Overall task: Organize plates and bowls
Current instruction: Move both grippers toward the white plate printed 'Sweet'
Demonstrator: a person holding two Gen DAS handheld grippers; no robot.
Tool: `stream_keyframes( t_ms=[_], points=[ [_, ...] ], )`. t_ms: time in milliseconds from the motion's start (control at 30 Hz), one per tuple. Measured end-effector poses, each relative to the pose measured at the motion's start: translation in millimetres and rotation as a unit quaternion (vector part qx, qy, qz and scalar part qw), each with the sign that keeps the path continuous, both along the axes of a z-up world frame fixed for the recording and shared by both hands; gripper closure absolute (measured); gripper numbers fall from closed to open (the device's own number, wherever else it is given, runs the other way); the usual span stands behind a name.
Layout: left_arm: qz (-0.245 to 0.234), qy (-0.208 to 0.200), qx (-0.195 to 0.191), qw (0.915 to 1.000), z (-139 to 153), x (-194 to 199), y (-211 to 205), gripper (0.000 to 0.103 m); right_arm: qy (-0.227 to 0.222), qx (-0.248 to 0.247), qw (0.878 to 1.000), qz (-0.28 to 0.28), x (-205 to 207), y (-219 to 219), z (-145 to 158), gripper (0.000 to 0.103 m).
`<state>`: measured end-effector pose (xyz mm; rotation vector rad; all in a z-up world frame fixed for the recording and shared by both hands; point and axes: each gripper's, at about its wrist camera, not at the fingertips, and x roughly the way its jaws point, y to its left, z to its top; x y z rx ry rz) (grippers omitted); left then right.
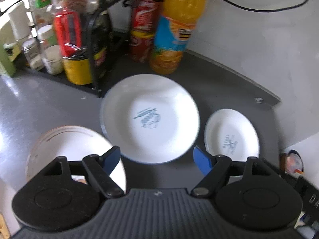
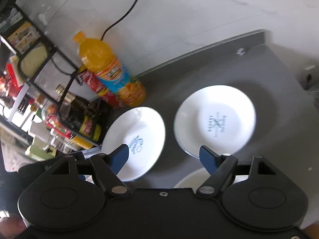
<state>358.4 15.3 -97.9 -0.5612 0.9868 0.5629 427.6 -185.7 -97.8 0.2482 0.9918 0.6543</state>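
Two blue fingertips of the left gripper (image 1: 156, 160) stand spread wide with nothing between them, hanging above the near rim of a large white plate (image 1: 149, 117). The right gripper (image 2: 164, 158) has its blue fingers spread just as wide and empty, poised over bare grey counter (image 2: 283, 91) between that plate and a smaller one.

The large plate, with a blue mark at its centre, lies flat beside a black wire rack (image 1: 99, 39) crowded with bottles and jars. The smaller plate (image 2: 215, 119), printed with blue lettering, lies just to its right, apart from it; it seems to top a short stack, though the blur leaves that unsure. A white bowl (image 1: 65, 145) sits near the left gripper's left finger, and another white rim (image 2: 191, 179) shows under the right gripper.

An orange juice bottle (image 1: 177, 27) and a red canister (image 1: 144, 25) stand close behind the plates.

Judging from this, the next grasp wants one finger slid under a plate's near rim and one over it, kept low and clear of the bottle behind. Gripping the edge squarely should stop the glazed plate slipping or tipping.
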Motion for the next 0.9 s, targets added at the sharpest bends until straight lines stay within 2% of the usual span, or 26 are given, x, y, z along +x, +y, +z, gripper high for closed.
stream_keyframes(
  t_ms=[267, 533, 700, 900],
  points=[
    [0.042, 0.029, 0.004, 0.9987, -2.7, -17.5, 14.5, 0.024, 0.021, -0.003, 0.999, 0.049, 5.6, 26.4, -3.3, 0.025],
    [0.069, 0.053, -0.012, 0.9962, -15.2, -29.9, 39.7, 0.024, 0.058, -0.007, 0.997, 0.058, 15.3, 46.7, -16.1, 0.026],
    [0.066, 0.068, -0.020, 0.9953, -26.1, -27.1, 55.8, 0.024, 0.074, -0.018, 0.995, 0.058, 22.1, 61.0, -23.1, 0.026],
    [0.053, 0.065, -0.017, 0.9964, -34.9, -20.9, 75.0, 0.024, 0.084, -0.036, 0.995, 0.048, 28.7, 76.3, -33.2, 0.029]
  ],
)
